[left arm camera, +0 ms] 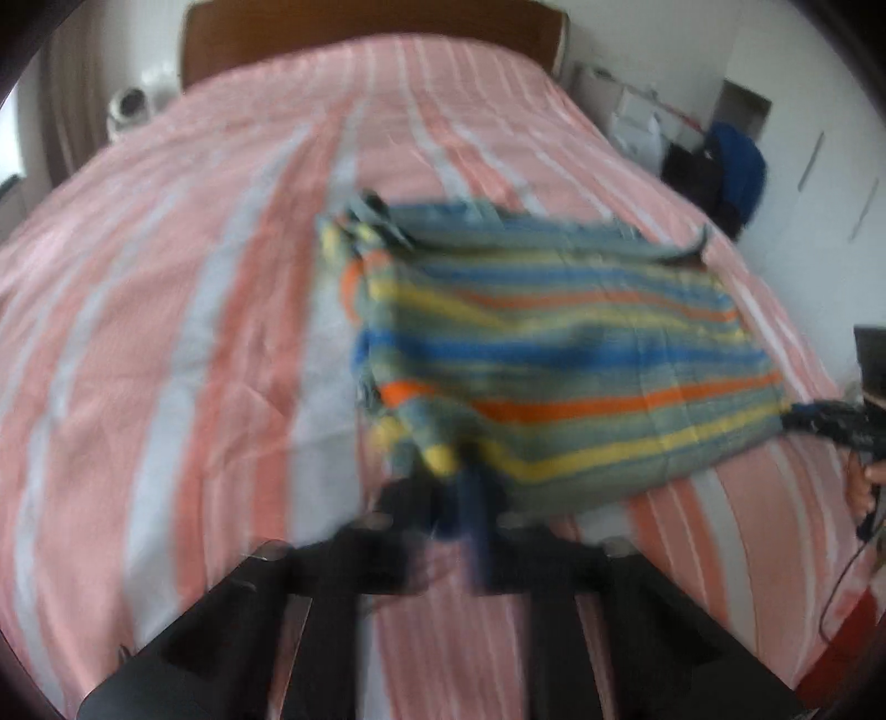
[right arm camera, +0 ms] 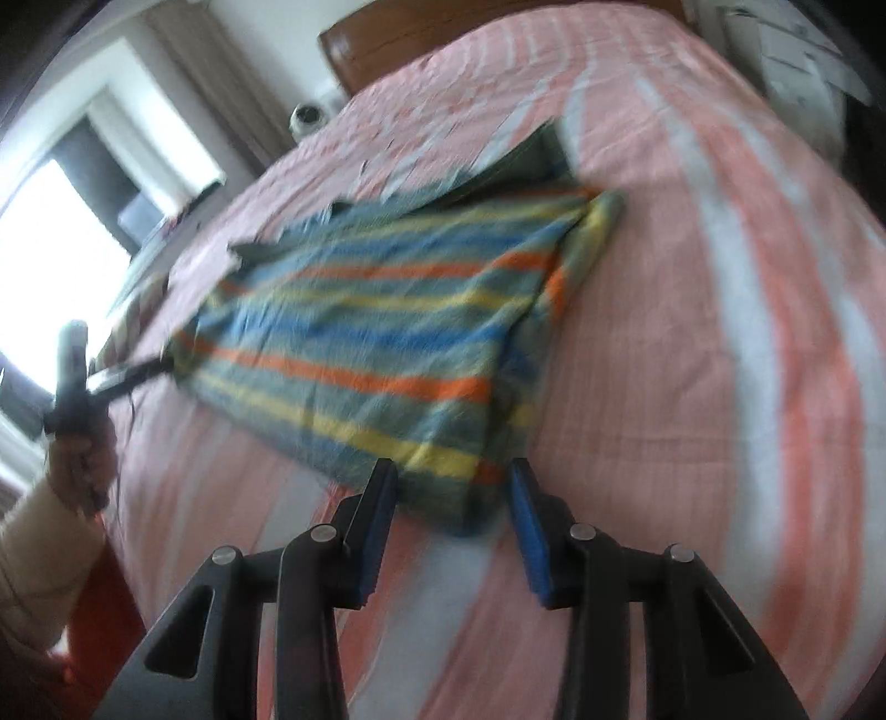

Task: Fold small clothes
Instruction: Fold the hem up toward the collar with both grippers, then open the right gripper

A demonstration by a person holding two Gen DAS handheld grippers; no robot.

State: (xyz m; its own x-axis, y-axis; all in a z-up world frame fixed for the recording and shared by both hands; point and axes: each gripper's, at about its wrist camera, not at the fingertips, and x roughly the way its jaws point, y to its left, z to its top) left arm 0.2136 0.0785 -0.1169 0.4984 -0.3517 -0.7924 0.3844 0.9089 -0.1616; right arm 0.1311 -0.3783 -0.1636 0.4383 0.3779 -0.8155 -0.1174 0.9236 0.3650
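Note:
A small striped garment (left arm camera: 554,354) in blue, yellow, orange and grey lies folded on the pink striped bed; it also shows in the right wrist view (right arm camera: 387,343). My left gripper (left arm camera: 459,498) is shut on its near left corner, seen blurred. In the right wrist view the left gripper (right arm camera: 160,363) pinches the garment's left corner. My right gripper (right arm camera: 451,487) is open, its fingers astride the garment's near corner. In the left wrist view the right gripper (left arm camera: 797,415) sits at the garment's right corner.
The pink and white striped bedspread (left arm camera: 166,332) covers the whole bed, with a wooden headboard (left arm camera: 360,33) at the far end. A white device (left arm camera: 130,108) stands beside the bed at left. A dark bag and blue item (left arm camera: 725,171) sit at right.

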